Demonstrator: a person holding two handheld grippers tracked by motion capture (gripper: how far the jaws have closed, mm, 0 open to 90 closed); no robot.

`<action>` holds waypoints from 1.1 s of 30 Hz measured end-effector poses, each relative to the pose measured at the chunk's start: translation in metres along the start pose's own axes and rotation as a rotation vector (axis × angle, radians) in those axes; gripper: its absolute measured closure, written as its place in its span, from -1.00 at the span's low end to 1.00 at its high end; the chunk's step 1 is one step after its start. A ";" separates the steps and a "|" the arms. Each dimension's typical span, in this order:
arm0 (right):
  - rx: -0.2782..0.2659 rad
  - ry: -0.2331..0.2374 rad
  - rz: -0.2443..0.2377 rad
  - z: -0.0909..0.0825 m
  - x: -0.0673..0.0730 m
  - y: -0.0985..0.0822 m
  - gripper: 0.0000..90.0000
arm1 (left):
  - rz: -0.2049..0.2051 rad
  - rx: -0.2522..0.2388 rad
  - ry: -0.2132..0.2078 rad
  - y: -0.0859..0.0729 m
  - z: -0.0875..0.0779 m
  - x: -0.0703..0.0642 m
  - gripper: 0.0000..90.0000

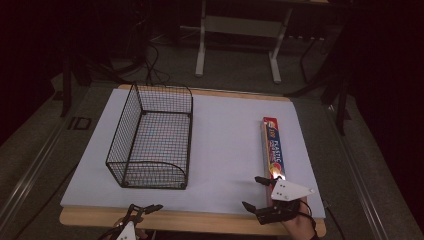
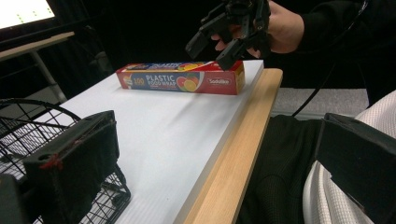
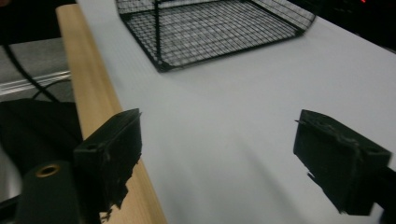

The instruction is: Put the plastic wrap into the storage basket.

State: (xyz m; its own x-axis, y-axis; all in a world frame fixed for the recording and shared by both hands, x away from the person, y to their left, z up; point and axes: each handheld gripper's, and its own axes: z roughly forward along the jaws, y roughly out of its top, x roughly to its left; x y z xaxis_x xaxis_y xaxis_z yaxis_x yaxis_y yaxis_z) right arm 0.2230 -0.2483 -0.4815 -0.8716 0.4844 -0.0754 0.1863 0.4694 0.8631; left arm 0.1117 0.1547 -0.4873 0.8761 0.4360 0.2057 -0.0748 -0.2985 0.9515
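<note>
White-topped wooden table (image 1: 225, 150) carries an empty black wire mesh basket (image 1: 152, 137) and a long red plastic-wrap box (image 1: 272, 147), well apart. Right tool (image 1: 262, 192) hovers at the box's near end, jaws apart, nothing gripped. Left tool (image 1: 142, 210) waits at the table edge, jaws apart. Box not yet picked up; likely basket-bound.

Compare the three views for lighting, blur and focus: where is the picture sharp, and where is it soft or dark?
High view: lit white table top, room behind it dark. Left gripper view: plastic wrap box sharp, its own near jaws soft. Right gripper view: wire basket and table blurred, as if by motion.
</note>
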 end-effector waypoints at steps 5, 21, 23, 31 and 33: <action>0.003 0.025 -0.015 -0.001 0.003 0.004 -0.62 | 0.003 0.000 -0.003 0.000 0.000 -0.001 -1.00; 0.035 0.021 -0.084 0.003 0.018 0.026 -0.71 | 0.003 -0.001 -0.014 0.001 -0.002 -0.002 -1.00; 0.019 -0.011 -0.076 0.001 0.016 0.030 -0.71 | 0.007 -0.001 -0.015 0.001 -0.002 -0.003 -1.00; -0.015 -0.050 -0.061 -0.007 0.000 0.042 -0.71 | 0.004 0.007 -0.017 0.001 0.000 -0.003 -1.00; -0.021 -0.087 -0.057 -0.009 -0.004 0.044 -0.77 | 0.004 0.008 -0.017 0.001 -0.001 -0.003 -1.00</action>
State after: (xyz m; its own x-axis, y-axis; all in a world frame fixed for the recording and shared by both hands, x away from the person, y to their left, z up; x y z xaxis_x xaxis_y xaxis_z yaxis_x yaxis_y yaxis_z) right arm 0.2310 -0.2361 -0.4384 -0.8374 0.5203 -0.1674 0.1271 0.4833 0.8662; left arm 0.1091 0.1537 -0.4868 0.8838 0.4201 0.2057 -0.0748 -0.3072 0.9487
